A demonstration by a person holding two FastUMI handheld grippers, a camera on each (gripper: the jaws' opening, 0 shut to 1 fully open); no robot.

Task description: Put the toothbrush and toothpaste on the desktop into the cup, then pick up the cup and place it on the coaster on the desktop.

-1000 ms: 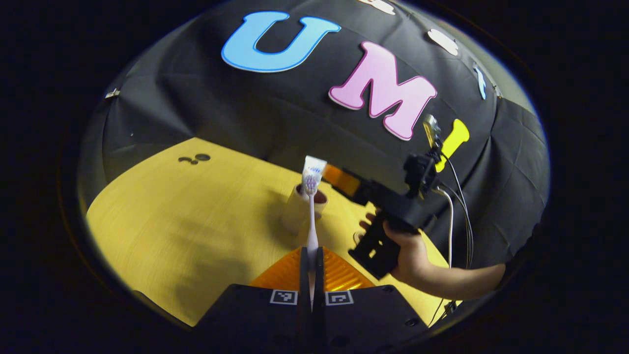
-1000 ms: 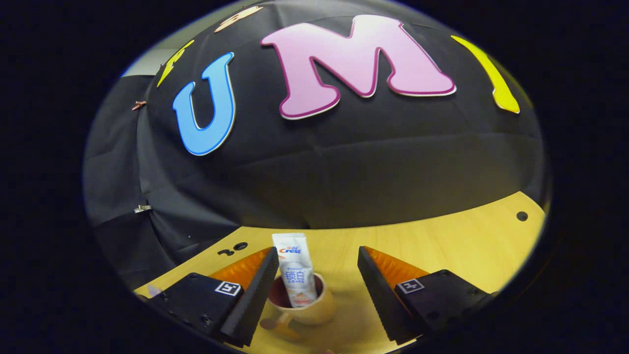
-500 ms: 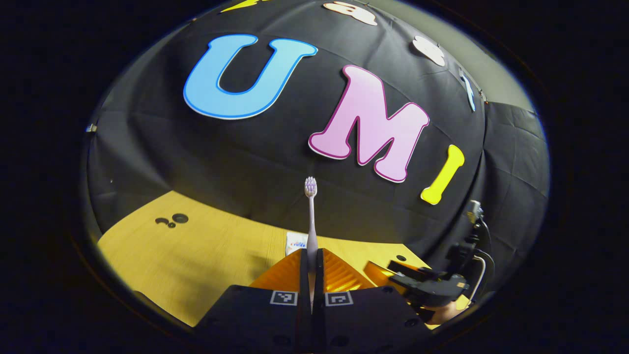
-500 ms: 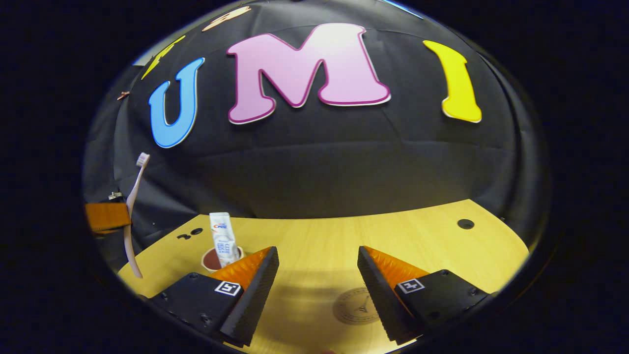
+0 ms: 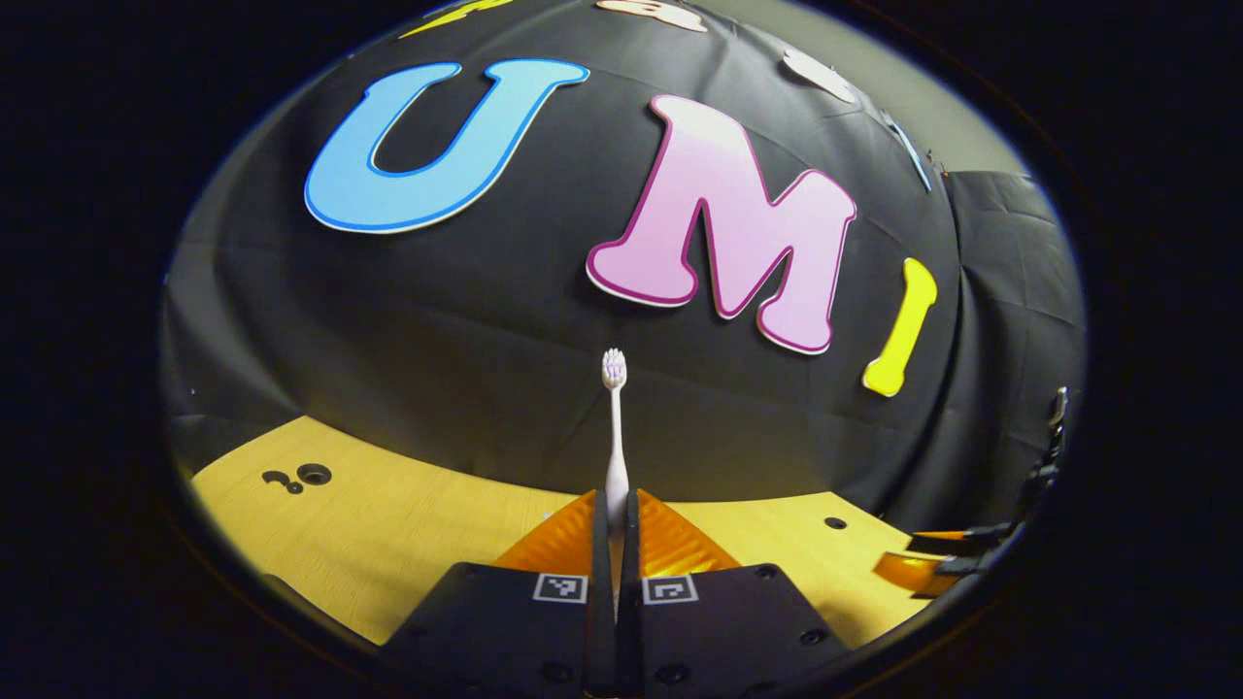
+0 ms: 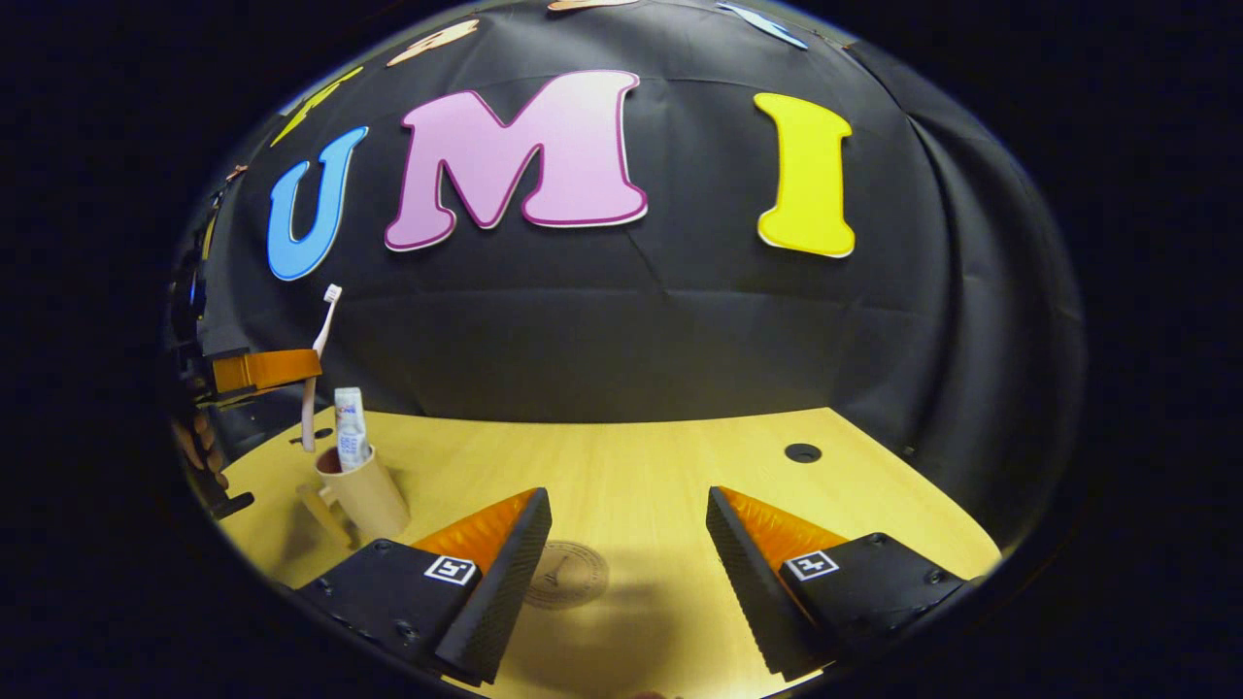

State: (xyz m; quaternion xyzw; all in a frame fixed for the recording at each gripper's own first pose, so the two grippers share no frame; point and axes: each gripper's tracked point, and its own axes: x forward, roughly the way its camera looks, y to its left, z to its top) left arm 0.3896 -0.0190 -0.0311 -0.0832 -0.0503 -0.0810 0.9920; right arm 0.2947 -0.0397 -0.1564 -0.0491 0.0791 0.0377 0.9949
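Observation:
My left gripper [image 5: 615,510] is shut on the handle of a white toothbrush [image 5: 614,427], which stands upright with its bristles on top. In the right gripper view the same toothbrush [image 6: 317,369] hangs in the left gripper [image 6: 260,370], its lower end just behind and left of the cup's rim. The tan cup [image 6: 367,493] stands on the table at the left with the toothpaste tube [image 6: 350,439] upright inside it. My right gripper [image 6: 626,544] is open and holds nothing, low over the round coaster [image 6: 569,575].
The yellow wooden table [image 6: 660,466] has a cable hole [image 6: 802,452] at the back right and small holes [image 5: 301,476] at the far left. A hand [image 6: 194,447] holds the left gripper. The right gripper [image 5: 947,563] shows at the left view's right edge.
The left gripper rose and tilted up with the toothbrush, so the cup left its view. The right gripper swung right, away from the cup, to over the coaster.

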